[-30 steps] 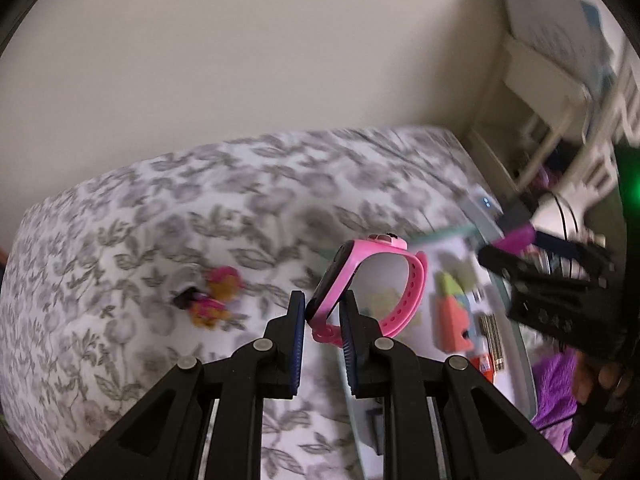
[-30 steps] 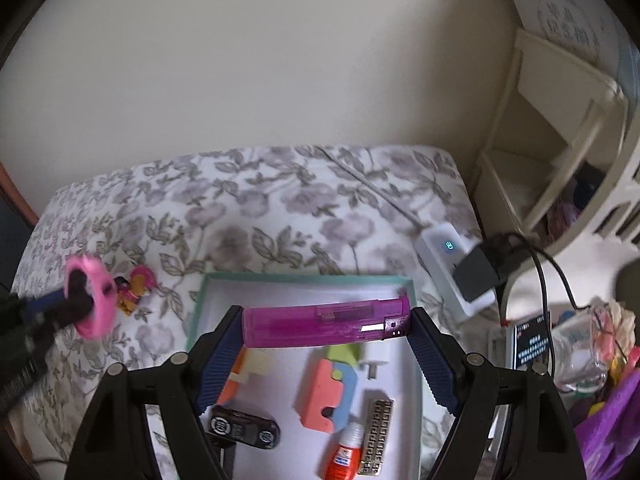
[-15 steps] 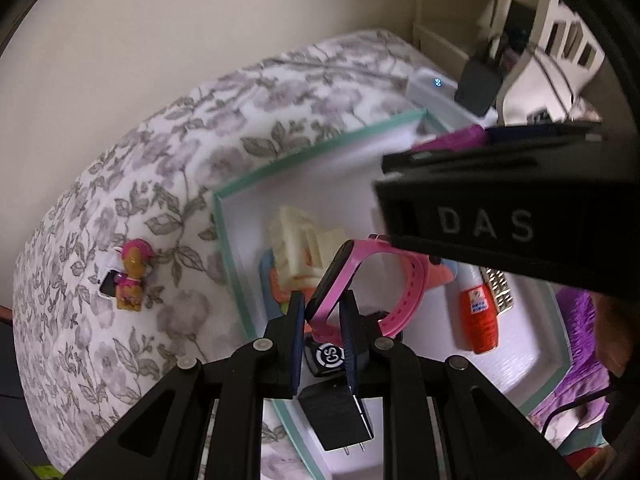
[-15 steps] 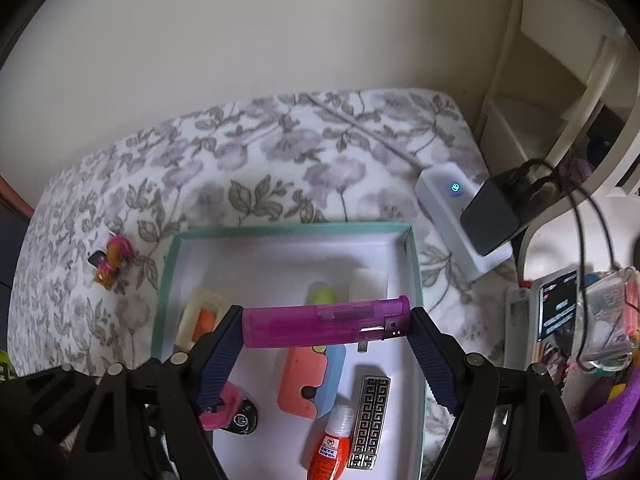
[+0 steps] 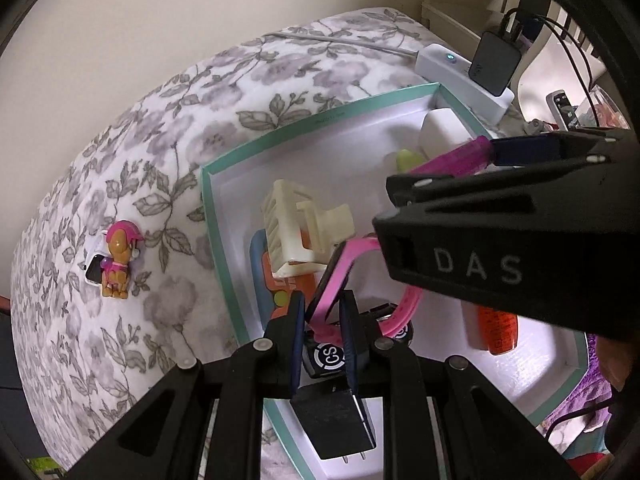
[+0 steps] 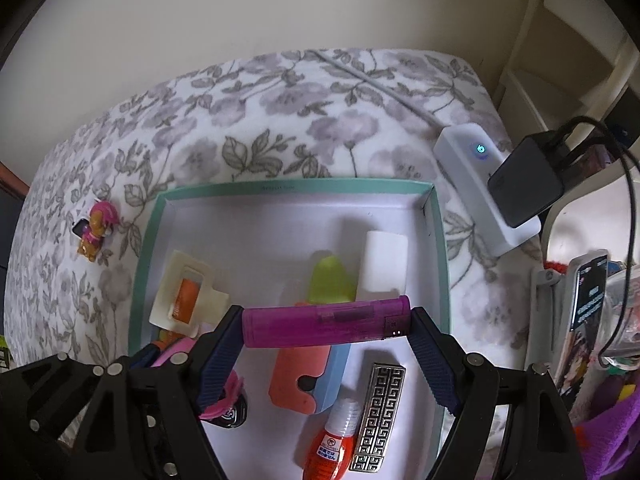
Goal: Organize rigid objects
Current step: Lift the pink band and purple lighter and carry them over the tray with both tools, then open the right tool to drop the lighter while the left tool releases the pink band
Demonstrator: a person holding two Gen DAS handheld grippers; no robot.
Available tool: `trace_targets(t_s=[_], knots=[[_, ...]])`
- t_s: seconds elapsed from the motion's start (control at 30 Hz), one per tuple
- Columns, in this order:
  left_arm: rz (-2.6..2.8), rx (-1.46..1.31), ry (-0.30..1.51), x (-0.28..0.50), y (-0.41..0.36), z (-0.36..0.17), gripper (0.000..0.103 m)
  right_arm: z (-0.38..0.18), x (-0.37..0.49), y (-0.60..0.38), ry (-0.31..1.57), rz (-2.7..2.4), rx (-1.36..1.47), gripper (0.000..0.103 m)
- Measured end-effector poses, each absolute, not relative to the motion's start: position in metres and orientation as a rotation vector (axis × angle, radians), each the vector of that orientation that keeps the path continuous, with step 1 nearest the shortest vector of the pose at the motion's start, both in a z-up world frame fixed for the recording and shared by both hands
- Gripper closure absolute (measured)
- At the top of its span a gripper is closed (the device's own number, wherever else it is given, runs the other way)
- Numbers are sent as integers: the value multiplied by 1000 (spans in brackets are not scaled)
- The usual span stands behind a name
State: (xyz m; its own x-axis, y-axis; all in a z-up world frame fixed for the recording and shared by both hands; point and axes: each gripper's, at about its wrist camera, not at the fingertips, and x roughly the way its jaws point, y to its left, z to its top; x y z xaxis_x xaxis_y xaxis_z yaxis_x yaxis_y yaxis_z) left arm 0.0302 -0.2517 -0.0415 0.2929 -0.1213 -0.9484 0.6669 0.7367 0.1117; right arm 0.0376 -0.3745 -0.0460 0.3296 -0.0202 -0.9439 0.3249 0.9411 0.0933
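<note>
My left gripper point(image 5: 320, 312) is shut on a pink watch point(image 5: 344, 272) and holds it low over the left part of the teal-rimmed white box point(image 5: 320, 124). My right gripper point(image 6: 326, 326) is shut on a purple lighter point(image 6: 326, 326) held crosswise above the middle of the box point(image 6: 288, 188). The right gripper's black body crosses the left wrist view point(image 5: 520, 240) just above the watch. The left gripper and a bit of pink strap point(image 6: 228, 392) show at the lower left of the right wrist view.
In the box lie a cream clip point(image 6: 184, 296), an orange-blue piece point(image 6: 308, 376), a green piece point(image 6: 332, 280), a white block point(image 6: 384, 264), a glue bottle point(image 6: 332, 444), a patterned metal bar point(image 6: 378, 416) and a black plug point(image 5: 332, 420). A toy pup point(image 6: 94, 232) lies on the floral blanket. A white power strip point(image 6: 480, 184) sits right.
My left gripper has carried the watch from over the blanket to low inside the box. My right gripper has lowered the lighter toward the box.
</note>
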Motion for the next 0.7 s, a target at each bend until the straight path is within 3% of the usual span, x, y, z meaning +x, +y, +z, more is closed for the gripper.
trace_targets(t_s=[0.4, 0.57, 0.7], knots=[[-554, 527, 1188, 35, -250, -42, 84, -56, 40, -369, 1254, -206, 281, 19], [-553, 487, 1206, 39, -247, -38, 60, -48, 41, -365, 1230, -186, 268, 18], [-548, 466, 1203, 42, -244, -30, 59, -36, 41, -362, 1198, -189, 257, 18]])
